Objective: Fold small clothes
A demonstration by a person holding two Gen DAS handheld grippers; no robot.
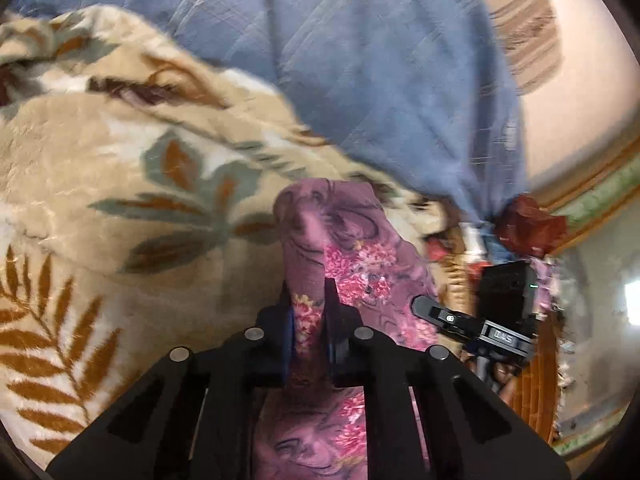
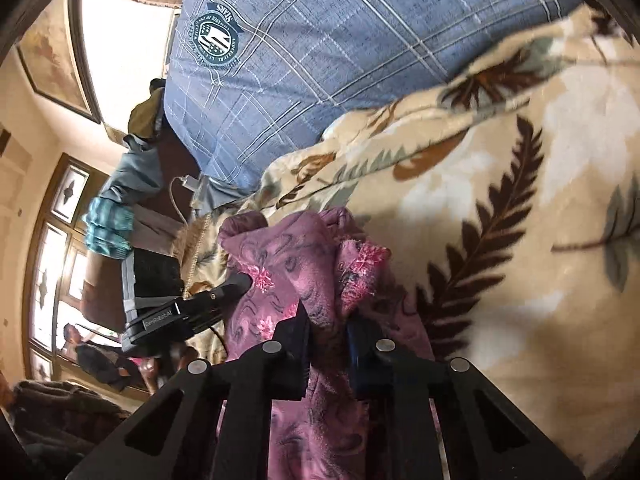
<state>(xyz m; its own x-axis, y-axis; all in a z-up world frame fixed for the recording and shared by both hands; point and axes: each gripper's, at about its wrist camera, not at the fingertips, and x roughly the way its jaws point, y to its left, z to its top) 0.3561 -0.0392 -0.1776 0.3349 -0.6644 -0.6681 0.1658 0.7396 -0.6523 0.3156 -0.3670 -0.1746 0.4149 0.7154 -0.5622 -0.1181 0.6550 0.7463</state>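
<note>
A small purple garment with pink flower print [image 1: 348,252] is held up over a beige leaf-patterned blanket [image 1: 100,152]. My left gripper [image 1: 308,300] is shut on one edge of the garment, cloth bunched between its fingers. My right gripper [image 2: 326,320] is shut on another part of the same garment [image 2: 288,264]. The right gripper shows at the right of the left wrist view [image 1: 472,320]. The left gripper shows at the left of the right wrist view [image 2: 192,308]. The two grippers are close together.
A blue plaid pillow [image 2: 320,60] with a round crest lies behind the blanket [image 2: 500,200]; it also shows in the left wrist view [image 1: 360,60]. Clothes and a white cable [image 2: 176,200] lie beyond it. A window [image 2: 52,260] and wall picture [image 2: 52,52] are at left.
</note>
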